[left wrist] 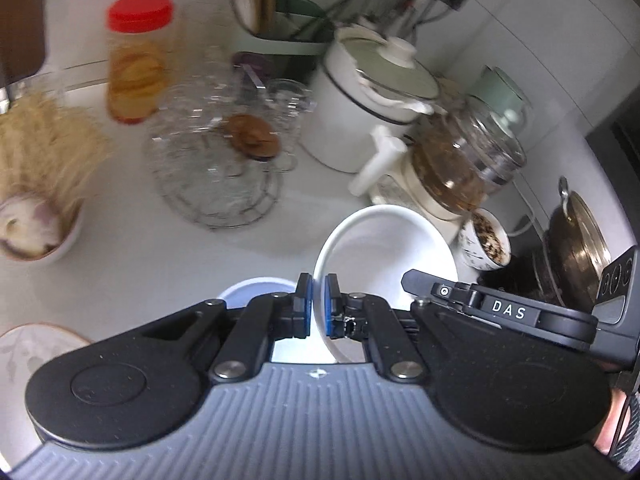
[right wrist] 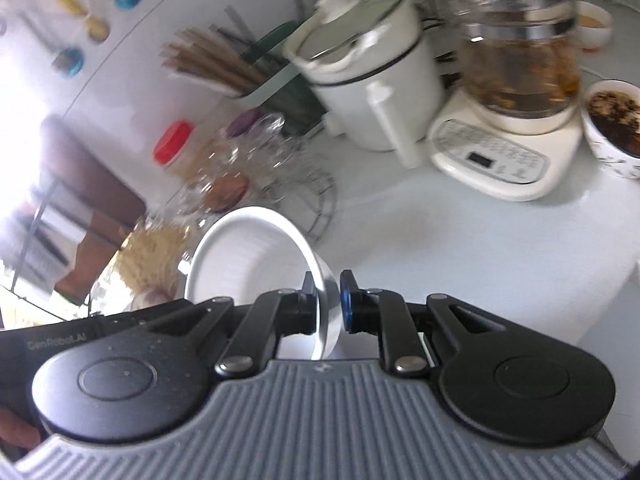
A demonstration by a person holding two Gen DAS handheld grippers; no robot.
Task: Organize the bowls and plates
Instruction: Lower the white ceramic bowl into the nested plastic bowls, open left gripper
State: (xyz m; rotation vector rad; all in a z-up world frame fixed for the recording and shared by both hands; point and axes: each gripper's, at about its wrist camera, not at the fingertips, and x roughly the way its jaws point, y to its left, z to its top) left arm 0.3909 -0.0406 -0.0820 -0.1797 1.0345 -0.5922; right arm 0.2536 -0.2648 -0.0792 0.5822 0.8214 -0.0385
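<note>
Bowl (left wrist: pixel 384 248) held tilted above white surface (left wrist: pixel 168 264) | left gripper (left wrist: pixel 317 305) jaws clamped on one rim side | right gripper (right wrist: pixel 328 306) jaws clamped on opposite wall | likely stiff, glazed, slippery, breakable; rim was best hold

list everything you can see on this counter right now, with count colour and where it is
bowl: 1, white, held tilted by both grippers
jar: 1, red lid, counter back left
glass dishes on wire rack: clear, beside the jar
pot: 1, white, green lid, at the back
glass kettle: 1, clear, on cream base
cup: 1, white, dark contents, right of kettle
left gripper: jaws shut on bowl rim
right gripper: jaws shut on opposite rim
</note>
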